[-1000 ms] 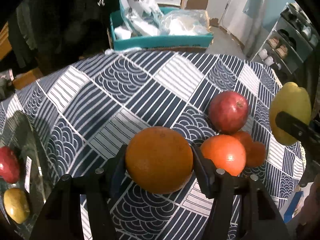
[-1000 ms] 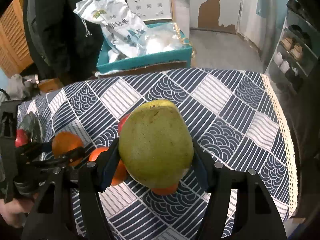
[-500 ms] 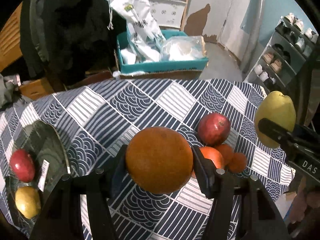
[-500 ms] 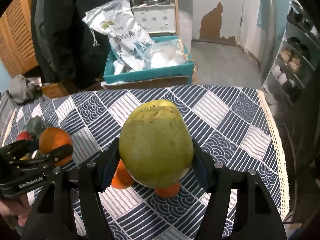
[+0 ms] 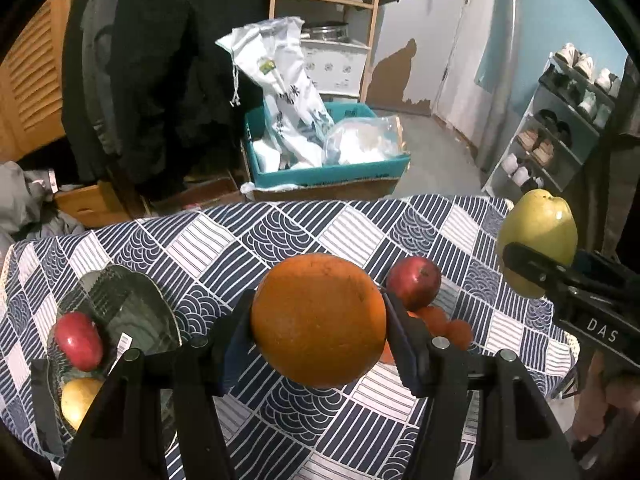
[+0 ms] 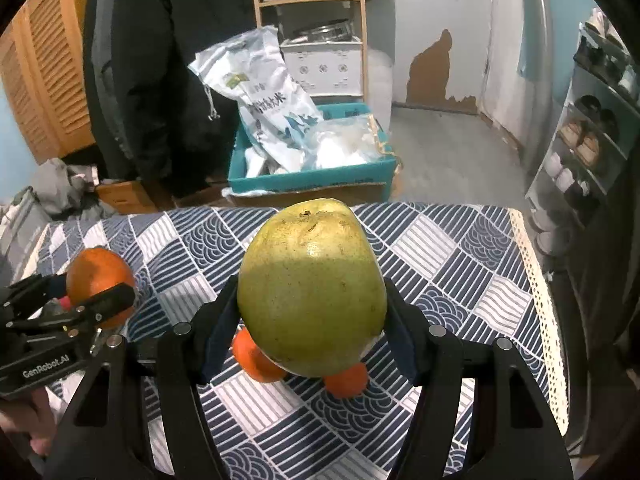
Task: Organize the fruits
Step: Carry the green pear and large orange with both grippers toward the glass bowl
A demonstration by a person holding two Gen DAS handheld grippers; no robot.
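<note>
I am holding the firm, heavy-looking orange [image 5: 319, 319] aloft in my left tongs [image 5: 319, 320], clamped across its middle, while my right tongs [image 6: 311, 300] are pinching the smooth, perhaps slippery, pear [image 6: 311, 286] above the table [image 6: 460, 264].

Patterned tablecloth-covered table [image 5: 256, 236], glass plate [image 5: 132, 312] at left, red apple [image 5: 414, 282], small oranges [image 5: 448, 324]
</note>
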